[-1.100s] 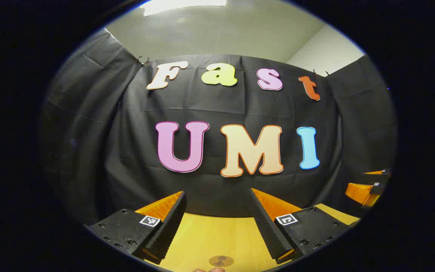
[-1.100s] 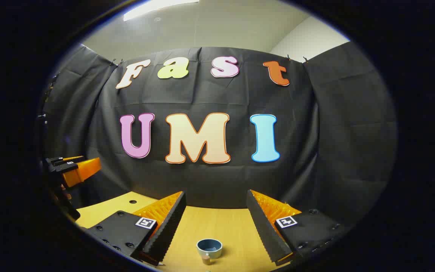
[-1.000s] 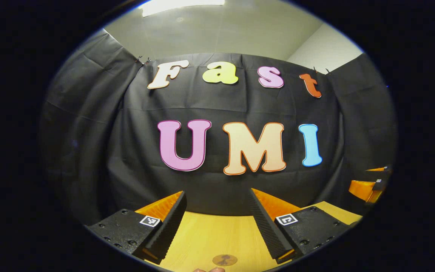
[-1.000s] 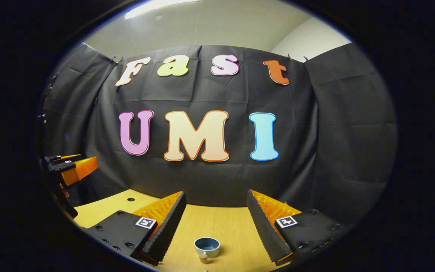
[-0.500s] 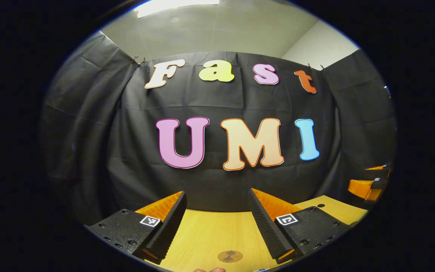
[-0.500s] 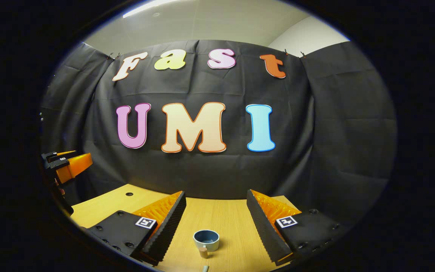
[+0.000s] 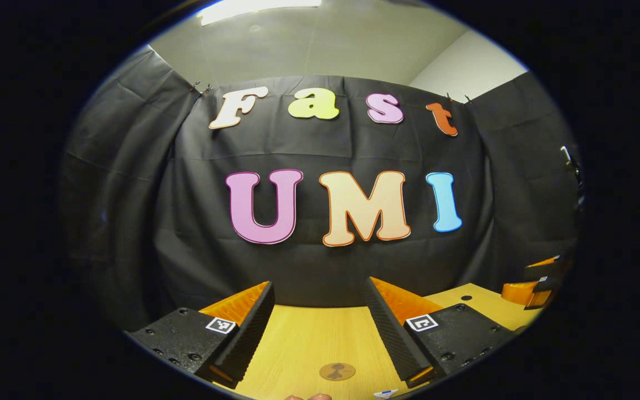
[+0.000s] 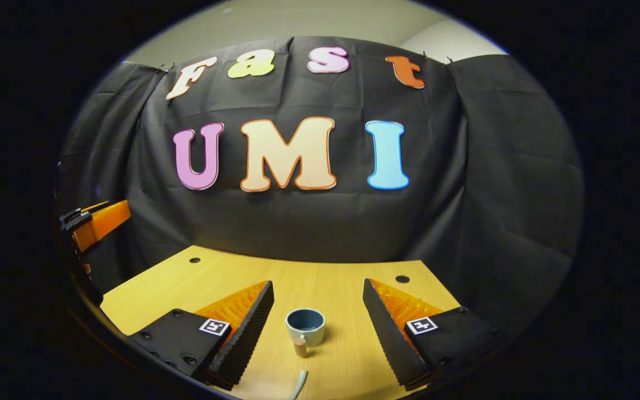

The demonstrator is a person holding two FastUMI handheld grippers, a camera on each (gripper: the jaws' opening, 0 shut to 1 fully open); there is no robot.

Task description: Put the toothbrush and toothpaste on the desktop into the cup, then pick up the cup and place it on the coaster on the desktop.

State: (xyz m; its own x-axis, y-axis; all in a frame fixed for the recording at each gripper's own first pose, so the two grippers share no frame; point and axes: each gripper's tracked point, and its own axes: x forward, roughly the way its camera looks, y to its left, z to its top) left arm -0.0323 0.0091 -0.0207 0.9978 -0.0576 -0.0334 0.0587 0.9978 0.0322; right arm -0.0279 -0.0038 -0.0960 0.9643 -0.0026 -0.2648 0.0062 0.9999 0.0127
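Both grippers hover spread wide and empty above the desktop (image 8: 348,272): the right gripper (image 8: 315,311) faces the cup (image 8: 305,328), the left gripper (image 7: 318,311) faces the coaster (image 7: 337,371). A pale toothbrush or toothpaste end (image 8: 298,386) lies just before the cup, hard to tell which. Risk: the light, empty cup tips if a finger clips it during a low reach.

Bare desktop (image 8: 348,278) surrounds the cup (image 8: 305,326); black cloth (image 8: 464,222) behind.
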